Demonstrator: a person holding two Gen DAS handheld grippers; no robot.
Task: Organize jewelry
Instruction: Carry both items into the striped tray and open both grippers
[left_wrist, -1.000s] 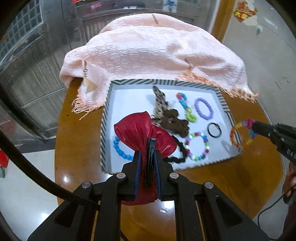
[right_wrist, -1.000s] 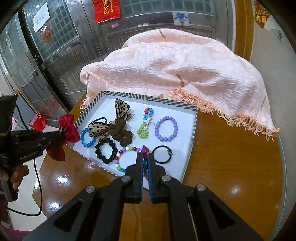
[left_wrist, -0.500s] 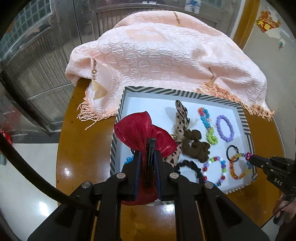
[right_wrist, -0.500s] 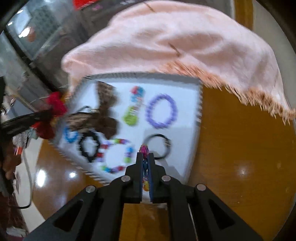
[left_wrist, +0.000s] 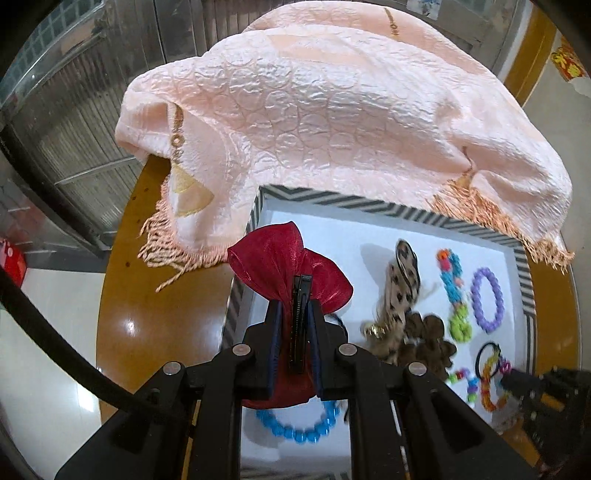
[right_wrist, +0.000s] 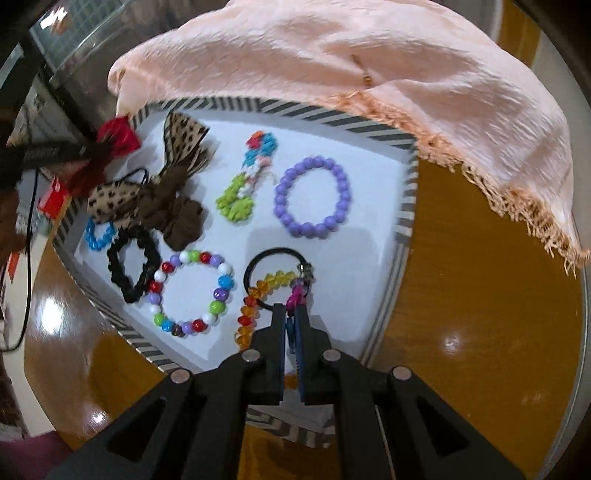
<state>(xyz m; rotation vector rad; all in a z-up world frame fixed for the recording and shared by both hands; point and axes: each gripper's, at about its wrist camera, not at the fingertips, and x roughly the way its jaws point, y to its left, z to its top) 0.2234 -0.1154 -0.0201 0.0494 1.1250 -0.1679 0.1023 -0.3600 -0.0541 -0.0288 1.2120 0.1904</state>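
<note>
1. Gripping a red bow clip, the left tool is clenched on the clip's black metal bar, holding the bow above the tray's left rim.
2. On the other side, the right tool is clamped on a rainbow bead bracelet; its orange and yellow beads curl out to the left of the tips, over the tray's near right part and touching the black hair tie lying there.
3. Inside the white tray with the striped rim: a purple bracelet far right, a green-and-blue bead piece beside it, a leopard bow joined to a brown scrunchie in the middle.
4. Nearer the front edge lie a multicolour bead bracelet, a black scrunchie touching it, and a blue bracelet at the left end, partly under the leopard bow.
5. A pink fringed cloth drapes over the tray's far rim and covers the back of the round wooden tabletop.
</note>
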